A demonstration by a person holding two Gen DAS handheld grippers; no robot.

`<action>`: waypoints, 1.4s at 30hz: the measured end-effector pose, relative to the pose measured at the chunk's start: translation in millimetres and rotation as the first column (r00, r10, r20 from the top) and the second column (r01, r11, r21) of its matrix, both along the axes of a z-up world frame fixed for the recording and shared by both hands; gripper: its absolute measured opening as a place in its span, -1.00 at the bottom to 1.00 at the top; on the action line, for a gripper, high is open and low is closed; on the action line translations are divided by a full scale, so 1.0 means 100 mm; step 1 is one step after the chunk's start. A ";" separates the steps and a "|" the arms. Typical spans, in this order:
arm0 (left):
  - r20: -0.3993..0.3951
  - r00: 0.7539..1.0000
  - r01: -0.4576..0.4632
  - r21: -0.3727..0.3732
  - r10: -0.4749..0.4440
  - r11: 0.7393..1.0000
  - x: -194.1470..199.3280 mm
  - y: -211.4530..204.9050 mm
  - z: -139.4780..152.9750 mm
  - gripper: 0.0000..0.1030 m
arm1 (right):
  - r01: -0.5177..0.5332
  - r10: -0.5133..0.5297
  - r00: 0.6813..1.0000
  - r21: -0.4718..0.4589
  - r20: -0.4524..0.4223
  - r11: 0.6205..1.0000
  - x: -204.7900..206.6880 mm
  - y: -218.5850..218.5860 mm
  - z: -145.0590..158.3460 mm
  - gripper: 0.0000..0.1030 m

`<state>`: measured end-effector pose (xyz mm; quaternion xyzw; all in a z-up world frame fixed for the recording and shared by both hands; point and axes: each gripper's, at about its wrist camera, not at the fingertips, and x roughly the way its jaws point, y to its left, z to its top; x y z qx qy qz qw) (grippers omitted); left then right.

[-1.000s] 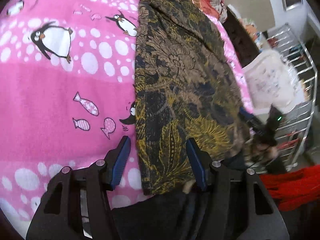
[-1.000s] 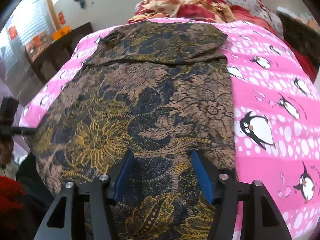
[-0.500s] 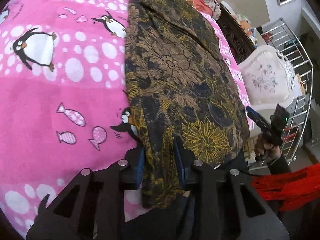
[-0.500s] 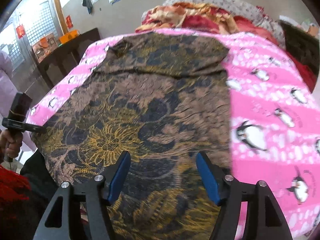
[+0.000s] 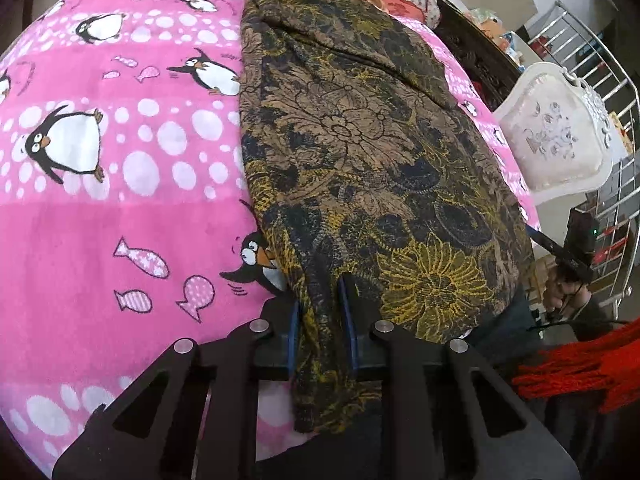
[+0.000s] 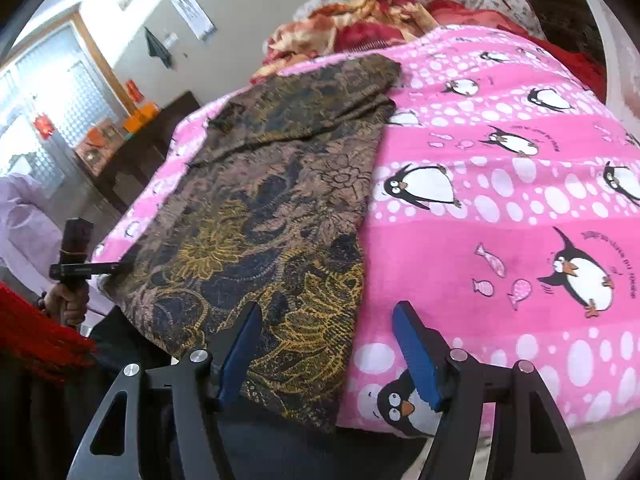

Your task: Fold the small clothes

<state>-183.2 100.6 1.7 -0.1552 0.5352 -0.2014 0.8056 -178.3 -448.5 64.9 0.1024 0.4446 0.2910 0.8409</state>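
A dark brown and yellow floral garment lies lengthwise on a pink penguin blanket; it also shows in the right wrist view. My left gripper is shut on the garment's near left corner, with cloth bunched between the blue pads. My right gripper is open and empty, over the garment's near right edge where it meets the blanket. The other gripper shows as a dark handle at the far side in each view.
Red and orange bedding is piled at the far end of the bed. A white chair and a metal rack stand to one side. A dark wooden table stands by the window. Red cloth hangs near me.
My left gripper closed on the garment's near corner. My right gripper stayed open and shifted right, from mid-garment to its right edge.
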 end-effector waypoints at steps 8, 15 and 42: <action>0.025 1.000 -0.004 0.083 0.001 0.997 -0.04 -0.10 0.03 -0.64 | -0.108 0.146 0.983 0.293 -0.109 0.950 0.05 -0.07 -0.19 -0.01; 0.052 0.997 -0.055 0.061 0.052 0.997 -0.09 -0.09 0.01 -0.64 | -0.094 0.116 0.989 0.219 -0.089 0.971 0.10 -0.02 -0.21 -0.43; 0.166 0.975 -0.139 -0.063 0.147 0.988 -0.27 -0.04 0.27 -0.94 | -0.070 0.071 0.997 0.129 -0.003 0.989 0.17 0.08 0.12 -0.93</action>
